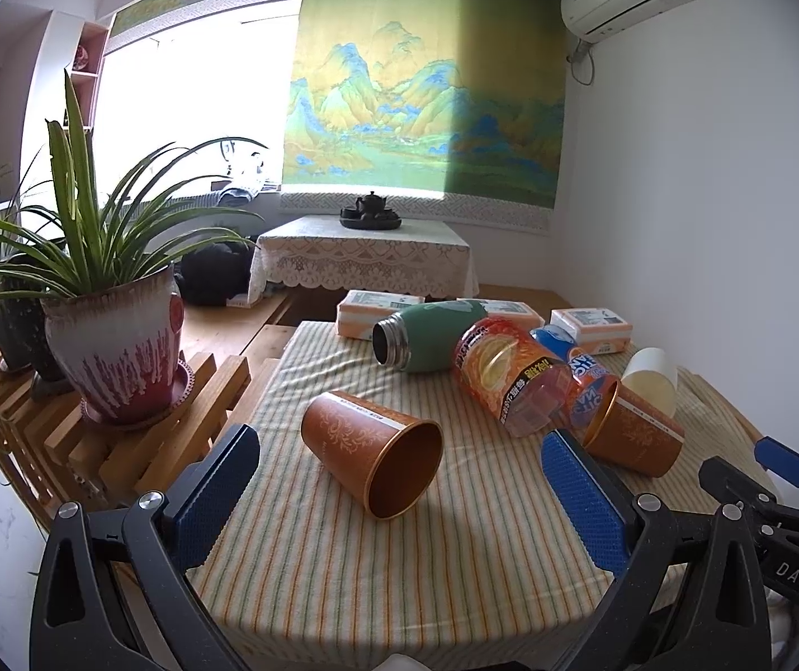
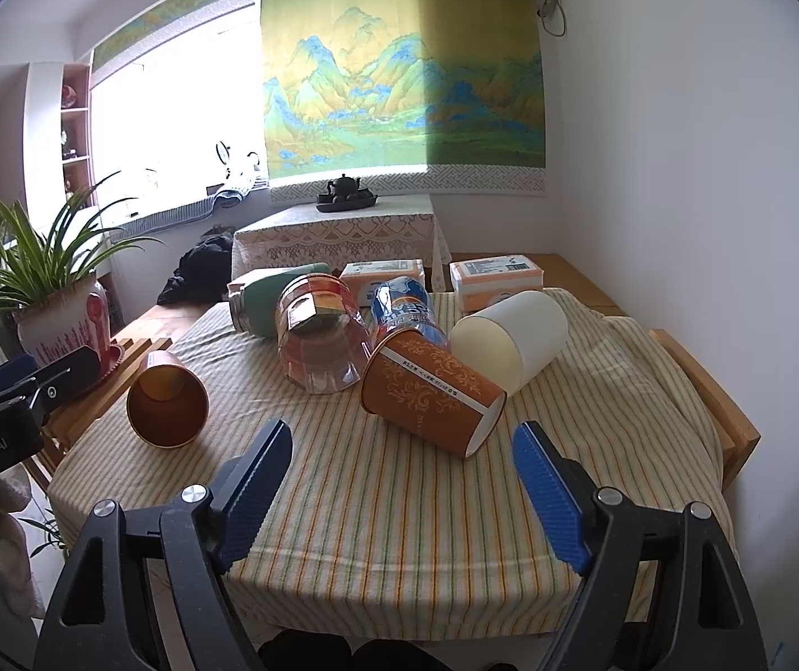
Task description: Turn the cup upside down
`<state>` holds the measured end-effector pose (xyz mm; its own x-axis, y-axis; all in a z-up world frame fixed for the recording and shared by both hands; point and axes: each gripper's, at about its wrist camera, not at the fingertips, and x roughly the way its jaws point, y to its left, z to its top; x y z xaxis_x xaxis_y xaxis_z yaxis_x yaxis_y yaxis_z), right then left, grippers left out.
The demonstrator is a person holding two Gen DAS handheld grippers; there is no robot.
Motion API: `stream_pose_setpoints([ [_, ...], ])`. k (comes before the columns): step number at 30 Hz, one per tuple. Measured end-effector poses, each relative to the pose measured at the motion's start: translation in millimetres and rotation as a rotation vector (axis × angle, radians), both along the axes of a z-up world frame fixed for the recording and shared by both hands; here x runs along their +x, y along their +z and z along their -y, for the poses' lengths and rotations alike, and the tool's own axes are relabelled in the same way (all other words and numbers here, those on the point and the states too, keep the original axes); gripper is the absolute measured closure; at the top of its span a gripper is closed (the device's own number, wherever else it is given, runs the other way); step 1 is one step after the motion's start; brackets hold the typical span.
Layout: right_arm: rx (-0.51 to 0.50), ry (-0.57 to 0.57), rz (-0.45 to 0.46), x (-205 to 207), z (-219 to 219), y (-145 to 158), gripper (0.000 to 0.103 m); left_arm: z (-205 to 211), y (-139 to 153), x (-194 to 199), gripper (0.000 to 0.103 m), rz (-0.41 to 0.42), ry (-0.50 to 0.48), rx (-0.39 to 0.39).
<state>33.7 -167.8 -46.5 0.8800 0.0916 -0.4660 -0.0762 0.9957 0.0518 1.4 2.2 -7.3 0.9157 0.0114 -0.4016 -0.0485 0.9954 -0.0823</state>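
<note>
Three paper cups lie on their sides on the striped cloth table. One orange cup (image 1: 374, 461) lies with its mouth toward me, just ahead of my open left gripper (image 1: 399, 475); it shows at the left in the right wrist view (image 2: 167, 408). A second orange cup (image 2: 433, 400) lies with its base toward me, just ahead of my open right gripper (image 2: 402, 458); it also shows in the left wrist view (image 1: 637, 433). A white cup (image 2: 511, 338) lies behind it. Both grippers are empty.
A green flask (image 1: 427, 335), an orange plastic jar (image 1: 511, 377) and a blue bottle (image 2: 407, 307) lie on the table behind the cups. Tissue packs (image 2: 497, 277) sit at the far edge. A potted plant (image 1: 117, 352) stands on a wooden rack to the left. The wall is to the right.
</note>
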Motion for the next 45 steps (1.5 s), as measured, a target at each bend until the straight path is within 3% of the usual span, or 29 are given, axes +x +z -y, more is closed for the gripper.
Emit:
stream_pose_setpoints([
  [17,0.007,-0.011,0.014,2.1,1.8,1.0,0.014,0.5,-1.0,1.2,0.001,-0.004,-0.003,0.007],
  [45,0.005,-0.005,-0.003,5.2,-2.0,-0.5,0.012,-0.7,-6.0,6.0,0.001,-0.018,-0.008,0.004],
])
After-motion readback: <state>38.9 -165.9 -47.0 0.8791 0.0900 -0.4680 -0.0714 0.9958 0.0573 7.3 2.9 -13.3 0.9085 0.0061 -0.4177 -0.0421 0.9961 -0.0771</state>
